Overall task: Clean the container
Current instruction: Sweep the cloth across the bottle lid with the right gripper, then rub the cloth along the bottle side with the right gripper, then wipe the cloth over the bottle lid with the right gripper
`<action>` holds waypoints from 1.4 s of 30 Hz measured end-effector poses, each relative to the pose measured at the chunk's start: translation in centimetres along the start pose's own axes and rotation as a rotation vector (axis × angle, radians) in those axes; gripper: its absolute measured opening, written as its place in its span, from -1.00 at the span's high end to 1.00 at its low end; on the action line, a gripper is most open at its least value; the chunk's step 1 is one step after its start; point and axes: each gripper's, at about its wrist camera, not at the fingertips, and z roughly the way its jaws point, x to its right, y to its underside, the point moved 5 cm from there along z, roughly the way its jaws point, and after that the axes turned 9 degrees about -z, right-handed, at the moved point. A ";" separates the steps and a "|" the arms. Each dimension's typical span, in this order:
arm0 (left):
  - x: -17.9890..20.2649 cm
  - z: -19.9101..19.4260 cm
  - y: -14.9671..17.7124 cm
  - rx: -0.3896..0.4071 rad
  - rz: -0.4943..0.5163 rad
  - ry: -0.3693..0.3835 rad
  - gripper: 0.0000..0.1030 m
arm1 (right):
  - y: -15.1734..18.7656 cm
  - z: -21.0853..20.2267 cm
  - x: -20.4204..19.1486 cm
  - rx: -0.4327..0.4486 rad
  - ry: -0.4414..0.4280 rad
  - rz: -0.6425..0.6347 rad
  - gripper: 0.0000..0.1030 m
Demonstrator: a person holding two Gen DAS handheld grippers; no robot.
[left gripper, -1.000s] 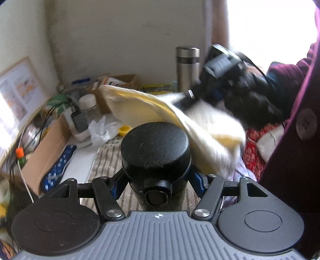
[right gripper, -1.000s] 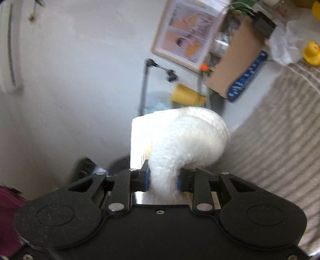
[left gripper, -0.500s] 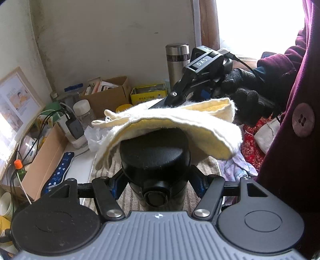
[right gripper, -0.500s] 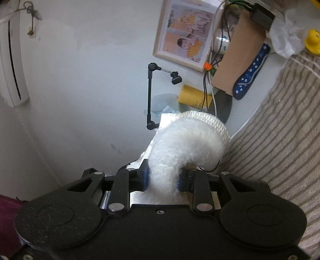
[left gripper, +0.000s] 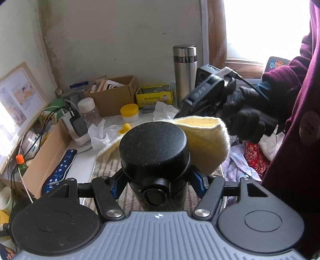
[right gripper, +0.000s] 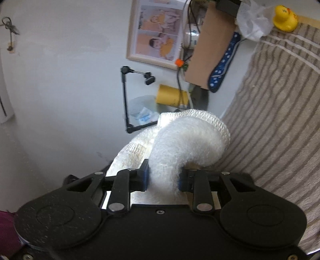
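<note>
- We hold the container (left gripper: 155, 158), a black flask with a dusty round lid, upright over the striped mat (left gripper: 128, 197); every place below is told from this flask.
- The left gripper (left gripper: 155, 180) is clamped on the flask's body just under the lid, a blue pad pressing on each side.
- The right gripper (right gripper: 163, 178) is closed on a folded yellow-and-white cloth (right gripper: 188, 140). From the left wrist view that cloth hangs against the flask's right shoulder, touching the lid's edge, with one end trailing behind the flask to the left.
- We judge the step in hand to be wiping: the cloth is at the lid and side, and the lid top looks speckled with dust.
- The next move, as we read it, calls for drawing the cloth across the lid top or down the wall with steady pressure, while the left grip keeps the flask from twisting.
- A steel thermos (left gripper: 185, 72) stands well behind the flask, and a yellow duck (right gripper: 285, 18) lies behind it to the left.
</note>
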 end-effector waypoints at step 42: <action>-0.1 0.3 0.0 0.046 -0.067 -0.033 -0.26 | -1.3 -2.7 -7.5 -0.019 0.369 -0.472 0.52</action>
